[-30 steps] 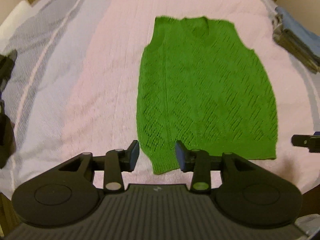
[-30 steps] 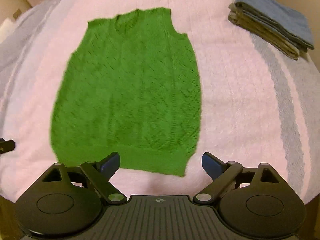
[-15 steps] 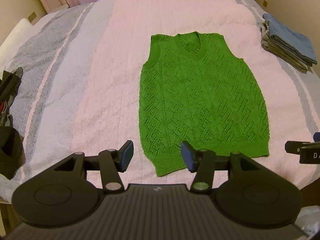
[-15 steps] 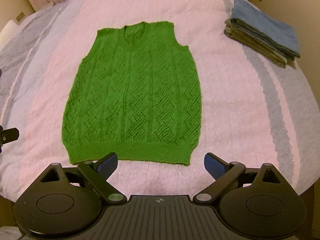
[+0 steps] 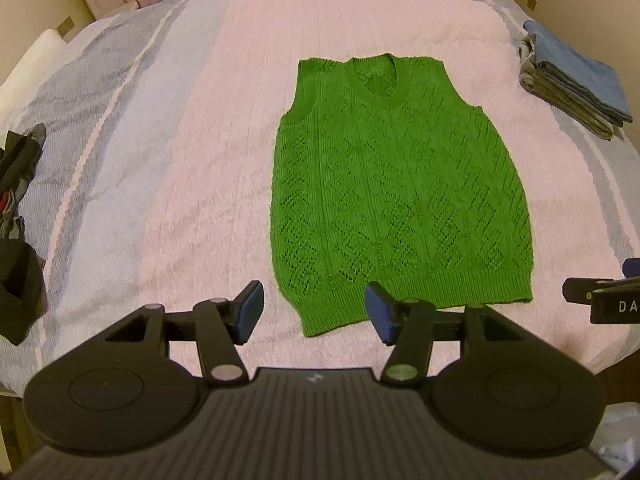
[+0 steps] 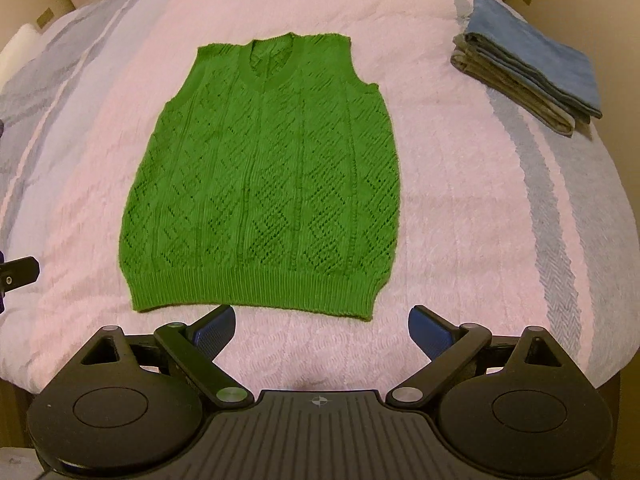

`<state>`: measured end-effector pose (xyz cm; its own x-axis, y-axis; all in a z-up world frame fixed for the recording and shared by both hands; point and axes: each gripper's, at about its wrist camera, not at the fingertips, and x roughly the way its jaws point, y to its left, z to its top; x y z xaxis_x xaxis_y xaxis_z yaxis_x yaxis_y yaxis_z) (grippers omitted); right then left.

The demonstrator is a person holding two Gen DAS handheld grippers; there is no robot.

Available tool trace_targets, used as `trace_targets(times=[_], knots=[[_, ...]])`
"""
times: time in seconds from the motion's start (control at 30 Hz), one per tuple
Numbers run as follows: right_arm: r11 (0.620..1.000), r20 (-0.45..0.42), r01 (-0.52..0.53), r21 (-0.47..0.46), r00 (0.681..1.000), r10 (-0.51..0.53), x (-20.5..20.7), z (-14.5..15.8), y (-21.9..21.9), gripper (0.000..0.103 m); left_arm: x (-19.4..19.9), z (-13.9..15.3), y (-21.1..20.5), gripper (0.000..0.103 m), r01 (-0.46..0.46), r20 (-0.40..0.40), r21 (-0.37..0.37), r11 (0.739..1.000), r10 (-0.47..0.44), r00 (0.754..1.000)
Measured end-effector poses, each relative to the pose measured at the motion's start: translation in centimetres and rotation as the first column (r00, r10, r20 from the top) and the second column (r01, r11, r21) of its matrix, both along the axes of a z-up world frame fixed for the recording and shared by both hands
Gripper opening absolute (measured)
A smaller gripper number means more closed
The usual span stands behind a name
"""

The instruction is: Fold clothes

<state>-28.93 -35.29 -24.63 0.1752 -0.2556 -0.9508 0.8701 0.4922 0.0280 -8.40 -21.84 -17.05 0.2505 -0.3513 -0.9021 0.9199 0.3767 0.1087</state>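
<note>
A green knitted sleeveless vest (image 5: 396, 196) lies flat on the pink bedspread, neck away from me, hem toward me. It also shows in the right wrist view (image 6: 264, 184). My left gripper (image 5: 316, 314) is open and empty, held above the vest's near left hem corner. My right gripper (image 6: 322, 330) is open wide and empty, held just short of the hem, toward its right half. The right gripper's tip shows at the right edge of the left wrist view (image 5: 600, 300).
A stack of folded blue and grey clothes (image 6: 528, 64) lies at the bed's far right, also in the left wrist view (image 5: 576, 80). A dark heap of clothes (image 5: 18, 232) sits at the bed's left edge. The bed (image 5: 160, 160) has pink and grey-blue stripes.
Both grippers have pulled back and up from the vest, so more of the bed shows. The left gripper's jaws have opened wider.
</note>
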Motion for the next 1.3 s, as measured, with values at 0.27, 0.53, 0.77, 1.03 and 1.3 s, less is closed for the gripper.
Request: trace_targets(times=[0.27, 0.53, 0.77, 1.03, 1.3], knots=[[1.0, -0.005, -0.029, 0.012, 1.0, 0.029, -0.2, -0.4, -0.5, 0.096, -0.6, -0.3, -0.3, 0.052, -0.005, 0.002, 0.015, 1.0, 0.005, 1.0], [0.996, -0.013, -0.062, 0.058, 0.998, 0.063, -0.5, -1.7, -1.2, 0.096, -1.2, -1.2, -0.7, 0.054, -0.028, -0.002, 0.05, 0.998, 0.028, 1.0], [0.989, -0.038, -0.103, 0.102, 0.993, 0.108, -1.0, -3.2, -2.0, 0.096, -2.0, -2.6, -1.3, 0.054, -0.057, -0.02, 0.094, 0.994, 0.059, 0.998], [0.981, -0.052, -0.138, 0.137, 0.988, 0.146, -0.8, -4.7, -3.3, 0.096, -2.5, -3.8, -2.1, 0.054, -0.084, -0.039, 0.13, 0.988, 0.09, 0.995], [0.981, -0.088, -0.095, 0.17, 0.99, 0.111, -1.1, -7.0, -5.1, 0.096, -1.3, -6.3, -2.5, 0.054, -0.091, -0.076, 0.161, 0.983, 0.104, 0.992]])
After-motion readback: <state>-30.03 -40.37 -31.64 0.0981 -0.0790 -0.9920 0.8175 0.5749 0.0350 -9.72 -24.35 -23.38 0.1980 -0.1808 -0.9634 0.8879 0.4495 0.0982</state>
